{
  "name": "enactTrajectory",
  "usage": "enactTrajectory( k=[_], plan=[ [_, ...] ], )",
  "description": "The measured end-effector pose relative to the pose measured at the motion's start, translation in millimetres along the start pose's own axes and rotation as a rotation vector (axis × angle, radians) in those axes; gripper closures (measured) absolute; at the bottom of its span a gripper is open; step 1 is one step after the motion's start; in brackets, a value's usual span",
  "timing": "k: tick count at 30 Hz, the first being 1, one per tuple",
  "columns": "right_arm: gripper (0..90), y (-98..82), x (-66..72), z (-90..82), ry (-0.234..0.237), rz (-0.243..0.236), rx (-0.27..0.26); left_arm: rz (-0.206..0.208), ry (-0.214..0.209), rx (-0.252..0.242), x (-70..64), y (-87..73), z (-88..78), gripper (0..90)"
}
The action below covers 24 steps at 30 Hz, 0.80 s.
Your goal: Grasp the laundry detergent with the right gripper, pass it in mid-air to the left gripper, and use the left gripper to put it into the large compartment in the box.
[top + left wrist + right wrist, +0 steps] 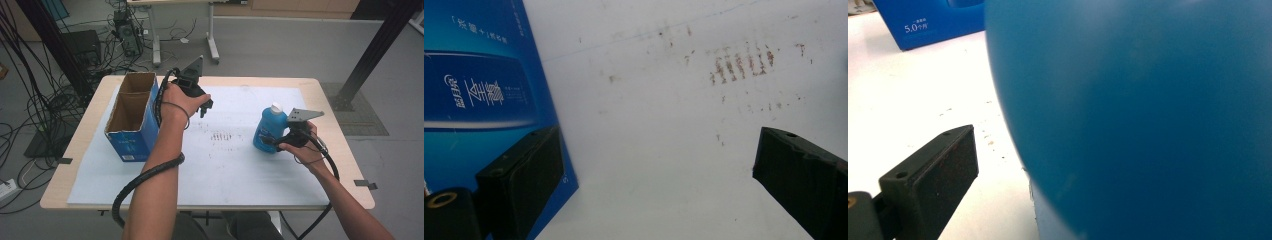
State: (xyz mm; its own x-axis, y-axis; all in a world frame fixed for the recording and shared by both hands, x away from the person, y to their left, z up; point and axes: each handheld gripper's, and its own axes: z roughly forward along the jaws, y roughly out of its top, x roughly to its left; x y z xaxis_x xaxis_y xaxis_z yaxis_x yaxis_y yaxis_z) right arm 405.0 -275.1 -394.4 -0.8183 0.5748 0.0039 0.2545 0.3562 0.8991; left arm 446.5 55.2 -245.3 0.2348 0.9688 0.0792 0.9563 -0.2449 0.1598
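Blue detergent bottle (270, 131) stands upright near the right edge of the white mat (235, 175), white cap up. Right gripper (281, 141) is at its lower body; one jaw shows wide of the bottle wall in the right gripper view, the other is hidden, so can't tell if it's clamped yet. Left gripper (206, 106) hangs near the far edge beside the open blue carton (131, 117), jaws apart, nothing between them. Bottle probably liquid-heavy, smooth curved plastic (slip risk): grip low on the body, squarely. Mat centre between bottle and carton is free room; the table's right edge is close.
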Motion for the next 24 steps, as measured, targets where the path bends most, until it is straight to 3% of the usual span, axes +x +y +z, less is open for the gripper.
enactTrajectory(
  k=[24],
  plan=[
    [0.9, 0.5, 0.5, -0.3, 0.002, -0.005, -0.007, 0.008, -0.001, 0.001, -2.1, 1.5, -0.9, 6.6]
  ],
)
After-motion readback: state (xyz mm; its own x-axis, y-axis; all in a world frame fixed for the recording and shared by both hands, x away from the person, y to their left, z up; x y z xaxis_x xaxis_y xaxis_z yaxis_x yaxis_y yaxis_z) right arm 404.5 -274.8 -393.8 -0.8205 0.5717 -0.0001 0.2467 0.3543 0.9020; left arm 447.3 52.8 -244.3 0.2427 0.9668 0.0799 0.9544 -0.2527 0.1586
